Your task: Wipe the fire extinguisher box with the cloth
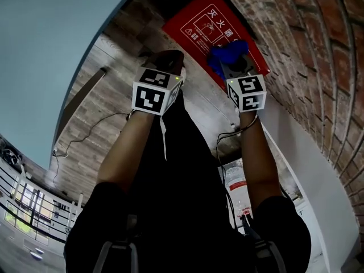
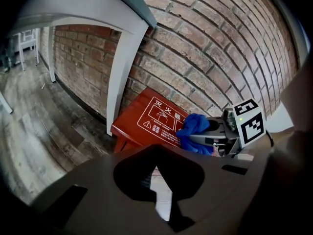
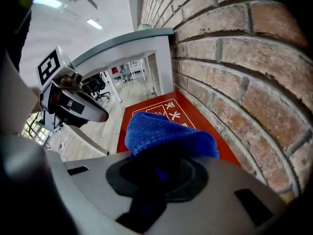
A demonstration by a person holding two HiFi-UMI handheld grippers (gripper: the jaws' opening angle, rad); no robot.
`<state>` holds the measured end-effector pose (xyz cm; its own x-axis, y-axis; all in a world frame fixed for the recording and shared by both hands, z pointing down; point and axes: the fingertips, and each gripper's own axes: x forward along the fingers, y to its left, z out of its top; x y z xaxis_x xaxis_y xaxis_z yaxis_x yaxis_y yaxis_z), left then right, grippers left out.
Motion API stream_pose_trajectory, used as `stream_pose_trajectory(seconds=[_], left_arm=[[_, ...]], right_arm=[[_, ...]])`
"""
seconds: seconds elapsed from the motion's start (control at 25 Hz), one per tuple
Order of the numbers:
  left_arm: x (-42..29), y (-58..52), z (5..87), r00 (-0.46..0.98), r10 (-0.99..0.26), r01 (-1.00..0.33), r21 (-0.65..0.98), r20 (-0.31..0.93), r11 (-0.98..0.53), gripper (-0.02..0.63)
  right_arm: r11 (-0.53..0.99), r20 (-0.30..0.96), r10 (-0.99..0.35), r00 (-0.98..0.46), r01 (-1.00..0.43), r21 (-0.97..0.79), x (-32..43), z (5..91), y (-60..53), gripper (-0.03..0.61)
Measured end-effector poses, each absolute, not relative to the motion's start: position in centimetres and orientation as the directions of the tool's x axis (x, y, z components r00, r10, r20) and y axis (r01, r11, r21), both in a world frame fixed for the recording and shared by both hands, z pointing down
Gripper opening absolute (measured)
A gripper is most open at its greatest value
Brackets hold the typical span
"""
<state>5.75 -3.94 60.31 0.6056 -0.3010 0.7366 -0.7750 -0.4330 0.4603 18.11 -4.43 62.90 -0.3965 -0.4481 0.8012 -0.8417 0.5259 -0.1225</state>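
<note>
— Right gripper [image 1: 236, 66]?
— Clamped on the blue cloth [image 3: 166, 133]. The cloth bunches out ahead of the jaws, and a tail runs back between them.
— Where's it at?
— Over the far right part of the fire extinguisher box [image 2: 146, 119], on the red lid with white print. Can't tell if the cloth touches the lid.
— Left gripper [image 2: 157, 180]?
— Jaws look together, nothing between them. It's held off to the left of the box, over the floor, well apart from the cloth.
— The box itself?
— Low on the floor, back against the brick wall [image 3: 234, 58], lid sloping up towards the brick. A white post [image 2: 120, 77] stands just beside its corner and carries a curved grey-topped counter [image 3: 122, 40] overhead.
— Floor?
— Grey wood planks [image 2: 34, 131], worn-looking. A thin dark cable [image 1: 91, 129] trails across them to the person's left.
— Further out?
— The brick runs on down the room. White table legs [image 2: 36, 45] at the far end, ceiling strip lights [image 3: 93, 23] above.
</note>
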Motion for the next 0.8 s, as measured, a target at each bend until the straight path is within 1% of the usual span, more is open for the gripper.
stream_pose_trajectory(seconds=[0.2,0.6,0.8], left_arm=[[4.4,-3.9,60.6,0.592,-0.317,-0.790,0.456,0.741,-0.409,0.005],[2.5,-3.5,60.7,0.586,-0.333,-0.801,0.467,0.739,-0.374,0.005],[1.1,-3.5,60.9,0.577,-0.344,-0.810,0.465,0.741,-0.357,0.005]], right_arm=[[0.565,0.811,-0.426,-0.402,-0.818,-0.108,15.5,62.5,-6.9,0.097],[0.555,0.801,-0.424,-0.421,-0.820,-0.137,11.2,62.4,-11.7,0.097],[0.575,0.790,-0.415,-0.450,-0.803,-0.156,8.7,62.3,-13.8,0.097]])
